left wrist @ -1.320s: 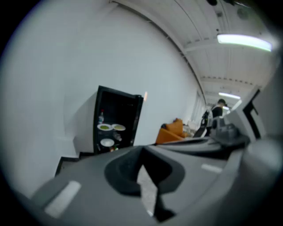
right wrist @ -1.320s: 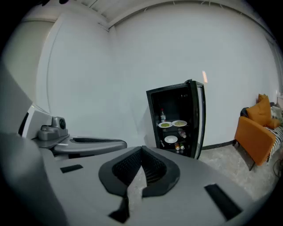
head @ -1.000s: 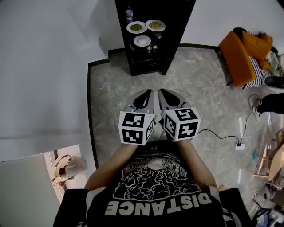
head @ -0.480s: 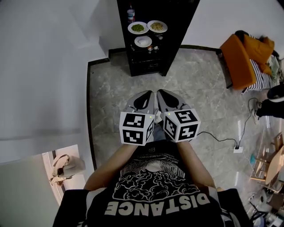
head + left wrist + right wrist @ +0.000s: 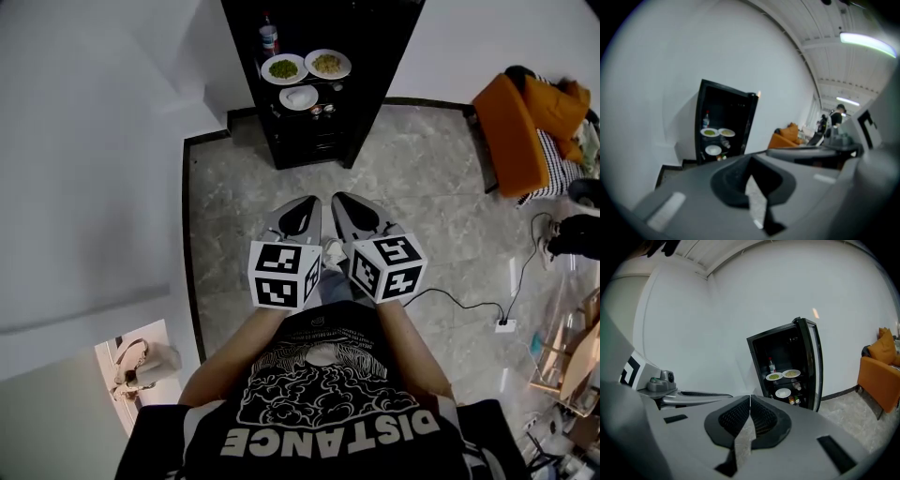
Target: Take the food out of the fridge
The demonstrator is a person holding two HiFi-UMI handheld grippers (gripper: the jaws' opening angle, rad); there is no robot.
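Note:
The black fridge (image 5: 314,84) stands open against the white wall, well ahead of both grippers. On its shelves sit a plate of green food (image 5: 283,68), a plate of yellow food (image 5: 327,64), a white plate (image 5: 299,97) below them and a bottle (image 5: 268,36) behind. The same plates show small in the left gripper view (image 5: 709,132) and the right gripper view (image 5: 774,376). My left gripper (image 5: 305,204) and right gripper (image 5: 345,202) are held side by side over the floor, pointing at the fridge. Both are shut and hold nothing (image 5: 751,158) (image 5: 750,397).
The fridge door (image 5: 813,366) hangs open on the right side. An orange sofa (image 5: 511,131) stands at the right, and a cable with a socket (image 5: 506,325) lies on the marble floor. A white wall runs along the left. A bag (image 5: 141,361) hangs lower left.
Both grippers and the camera have drawn a little closer to the fridge, still side by side. Their jaws stay shut.

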